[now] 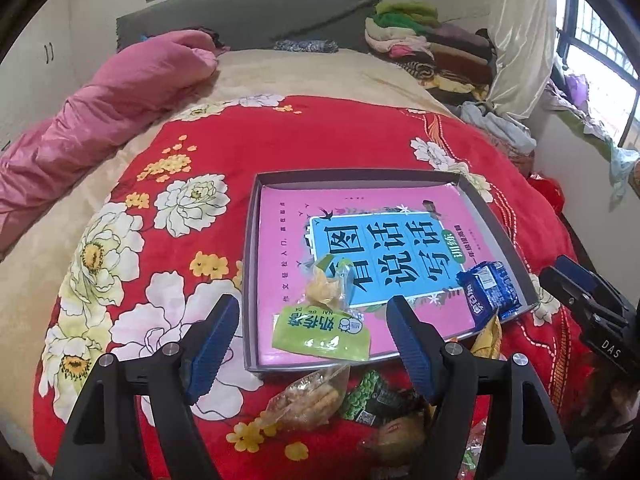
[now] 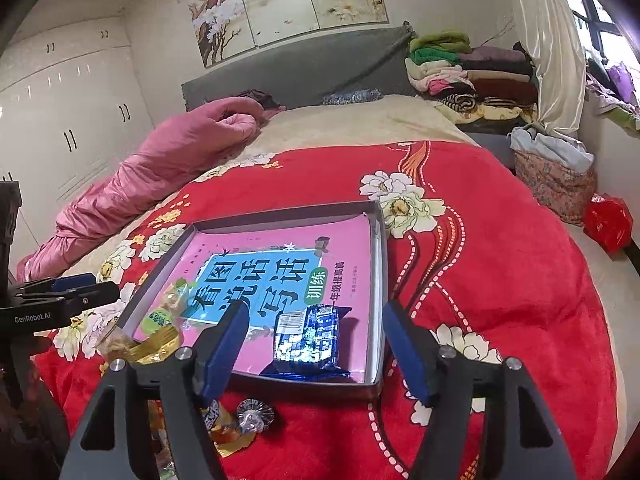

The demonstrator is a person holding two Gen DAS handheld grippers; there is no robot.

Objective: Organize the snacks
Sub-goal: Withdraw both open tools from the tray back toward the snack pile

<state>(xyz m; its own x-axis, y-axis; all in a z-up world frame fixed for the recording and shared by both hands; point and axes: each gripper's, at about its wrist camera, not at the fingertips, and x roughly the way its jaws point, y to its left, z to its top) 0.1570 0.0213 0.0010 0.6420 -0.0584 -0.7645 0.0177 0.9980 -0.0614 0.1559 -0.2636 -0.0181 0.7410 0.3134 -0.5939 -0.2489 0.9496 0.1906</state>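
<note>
A shallow grey box [image 1: 249, 264] lies on the red flowered bedspread, with a pink and blue book [image 1: 360, 240] flat inside it. A green snack packet [image 1: 320, 330] and a blue foil biscuit packet [image 1: 490, 292] rest in the box. My left gripper [image 1: 310, 350] is open and empty, hovering over the green packet at the box's near edge. My right gripper [image 2: 316, 354] is open and empty, just above the blue biscuit packet [image 2: 308, 338]. Several loose snacks [image 1: 316, 398] lie on the bedspread in front of the box.
A pink quilt [image 1: 100, 120] lies along the bed's left side. Folded clothes [image 1: 420, 44] are stacked at the headboard's right. A foil-wrapped sweet [image 2: 254, 414] and yellow wrappers [image 2: 156, 348] lie near the box. The bed edge drops off to the right by a red bag [image 2: 608, 220].
</note>
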